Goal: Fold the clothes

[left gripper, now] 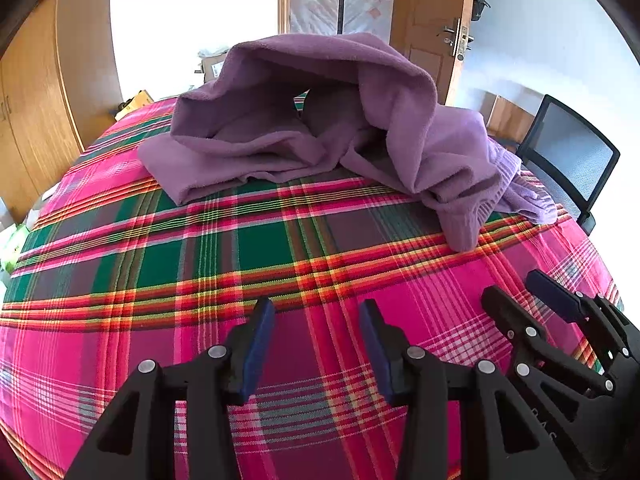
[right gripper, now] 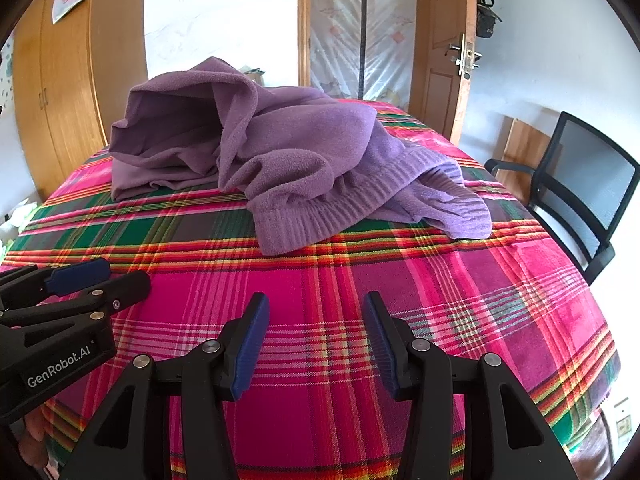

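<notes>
Room: bedroom with wooden wardrobe (right gripper: 60, 120) on the left, open door (right gripper: 440, 80) at the far side, black mesh chair (right gripper: 580, 196) on the right.
Surface: plaid bedspread (right gripper: 320, 280) in pink, green and red, stretched flat over the bed; I work from its near edge.
Item: one purple fleece sweater (right gripper: 280, 152), crumpled in a heap on the far half of the bedspread, not yet spread or folded.
Item axis: I read the heap as running left to right across the bed; its bulk stands raised at the far left, and a ribbed hem (right gripper: 296, 224) trails toward me at the near right.
Left gripper (left gripper: 318, 340): blue pads apart, nothing between them, hovering over bare plaid well short of the sweater.
Right gripper (right gripper: 316, 340): pads likewise apart and empty, side by side with the left one.
Direction: the sweater lies straight ahead and beyond both sets of fingers.
Nearer hand: by my judgement the right, since the ribbed hem sits almost in line with its fingers; the left faces the smoother folded edge (left gripper: 188, 192).
Step judged: reaching out to take hold, folding not begun.
</notes>
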Motion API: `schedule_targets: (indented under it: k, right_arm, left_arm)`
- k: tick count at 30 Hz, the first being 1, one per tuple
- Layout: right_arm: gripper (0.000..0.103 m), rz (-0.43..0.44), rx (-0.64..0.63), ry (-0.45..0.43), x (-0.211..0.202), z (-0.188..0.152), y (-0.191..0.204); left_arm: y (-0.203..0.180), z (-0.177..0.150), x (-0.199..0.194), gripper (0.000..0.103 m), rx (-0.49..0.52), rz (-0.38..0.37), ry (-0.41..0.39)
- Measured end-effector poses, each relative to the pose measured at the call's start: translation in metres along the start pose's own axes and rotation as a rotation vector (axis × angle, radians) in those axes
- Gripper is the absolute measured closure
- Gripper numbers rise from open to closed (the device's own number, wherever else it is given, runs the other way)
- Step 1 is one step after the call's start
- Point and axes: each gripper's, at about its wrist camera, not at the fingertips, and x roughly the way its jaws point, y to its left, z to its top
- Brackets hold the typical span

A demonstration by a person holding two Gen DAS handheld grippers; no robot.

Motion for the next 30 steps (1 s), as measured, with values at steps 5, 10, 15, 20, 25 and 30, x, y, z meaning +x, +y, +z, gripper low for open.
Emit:
schedule_targets:
  k: [5,10,15,20,25,30]
  right_arm:
    - [0.052,0.001,0.000,-0.001,0.000,0.000,0.000]
    - [0.052,0.003,0.000,-0.001,0.000,0.000,-0.001]
    - [0.052,0.003,0.000,-0.002,0.000,0.000,0.000]
    - [0.052,0.003,0.000,-0.004,0.000,0.000,0.000]
    - [0.052,0.006,-0.003,-0.009,0.000,-0.001,0.000]
    - [0.052,0.069,-0.021,0.010,0.000,0.001,-0.009]
  left_arm:
    - [0.007,-0.006,-0.005,0.052,0.004,-0.008,-0.001]
    - [0.012,-0.011,-0.010,0.051,0.007,-0.002,-0.001]
    - [0.010,-0.008,-0.008,0.051,0.005,0.001,0.002]
    - [0.011,-0.010,-0.008,0.050,0.002,0.005,0.000]
    - [0.011,-0.010,-0.009,0.050,-0.004,0.004,0.006]
    - [0.013,-0.007,-0.010,0.050,-0.014,-0.001,0.029]
